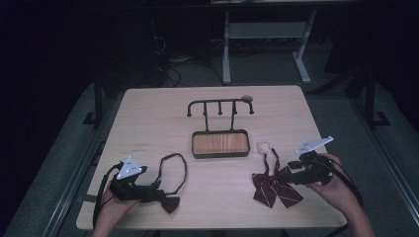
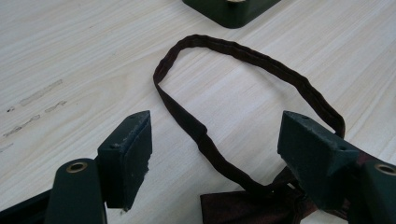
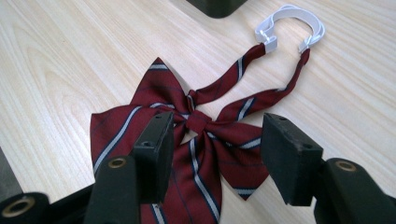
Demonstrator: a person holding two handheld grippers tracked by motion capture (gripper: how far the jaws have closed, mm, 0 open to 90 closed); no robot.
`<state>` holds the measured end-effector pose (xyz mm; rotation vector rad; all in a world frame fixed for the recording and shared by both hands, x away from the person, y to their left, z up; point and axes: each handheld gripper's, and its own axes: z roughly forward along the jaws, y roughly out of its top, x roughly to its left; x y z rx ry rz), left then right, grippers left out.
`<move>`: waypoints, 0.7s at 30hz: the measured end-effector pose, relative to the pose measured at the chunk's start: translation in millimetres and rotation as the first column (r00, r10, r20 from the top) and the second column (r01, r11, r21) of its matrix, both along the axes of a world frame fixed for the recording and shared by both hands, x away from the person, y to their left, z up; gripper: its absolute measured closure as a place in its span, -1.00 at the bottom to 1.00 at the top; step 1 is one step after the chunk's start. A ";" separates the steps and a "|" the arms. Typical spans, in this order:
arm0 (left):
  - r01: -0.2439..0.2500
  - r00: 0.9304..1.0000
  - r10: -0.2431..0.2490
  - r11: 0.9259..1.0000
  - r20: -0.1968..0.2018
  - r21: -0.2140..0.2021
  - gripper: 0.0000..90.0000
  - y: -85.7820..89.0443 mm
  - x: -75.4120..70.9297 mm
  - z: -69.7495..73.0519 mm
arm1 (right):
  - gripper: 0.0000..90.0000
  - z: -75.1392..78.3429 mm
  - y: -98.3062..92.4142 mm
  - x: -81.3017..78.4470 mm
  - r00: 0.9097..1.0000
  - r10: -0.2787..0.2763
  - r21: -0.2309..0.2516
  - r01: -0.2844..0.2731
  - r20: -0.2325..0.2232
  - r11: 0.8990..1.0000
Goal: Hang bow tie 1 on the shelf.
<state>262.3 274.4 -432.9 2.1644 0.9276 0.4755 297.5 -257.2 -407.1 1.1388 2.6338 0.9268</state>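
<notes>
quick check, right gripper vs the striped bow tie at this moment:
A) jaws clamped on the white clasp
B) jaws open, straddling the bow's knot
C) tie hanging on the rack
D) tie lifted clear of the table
B: in the right gripper view the right gripper has its jaws apart on either side of the knot of the striped bow tie, which lies flat on the table; its white clasp lies untouched.

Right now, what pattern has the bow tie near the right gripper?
Dark red bow tie with white-and-navy diagonal stripes, clearest in the right gripper view.
</notes>
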 end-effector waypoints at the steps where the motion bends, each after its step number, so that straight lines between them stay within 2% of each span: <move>1: 0.000 1.000 0.000 1.000 0.002 0.002 -0.41 0.2 -0.2 -0.4 | -0.01 0.9 1.5 1.6 1.000 -0.001 -0.003 0.001 -0.003 1.000; 3: -0.003 1.000 0.003 1.000 0.005 0.007 -0.40 0.3 -1.4 -0.2 | -0.02 2.3 3.9 5.8 1.000 0.001 0.011 -0.001 -0.024 1.000; 6: -0.004 1.000 0.004 1.000 0.010 0.003 -0.41 0.5 -1.8 0.7 | -0.05 3.9 6.5 9.6 0.999 -0.002 0.013 0.003 -0.032 1.000; 7: -0.012 1.000 0.012 1.000 0.011 -0.009 -0.41 -0.1 -2.3 0.9 | -0.08 5.6 8.3 14.1 0.999 -0.003 0.005 0.004 -0.038 1.000; 13: -0.009 1.000 0.009 1.000 0.011 -0.001 -0.41 1.3 -1.8 1.0 | -0.10 8.8 11.8 25.8 0.999 -0.001 -0.002 0.001 -0.043 1.000; 21: -0.018 1.000 0.018 1.000 0.013 -0.004 -0.41 3.8 -1.7 1.8 | -0.11 8.3 16.4 43.8 0.996 -0.022 -0.022 0.021 -0.082 1.000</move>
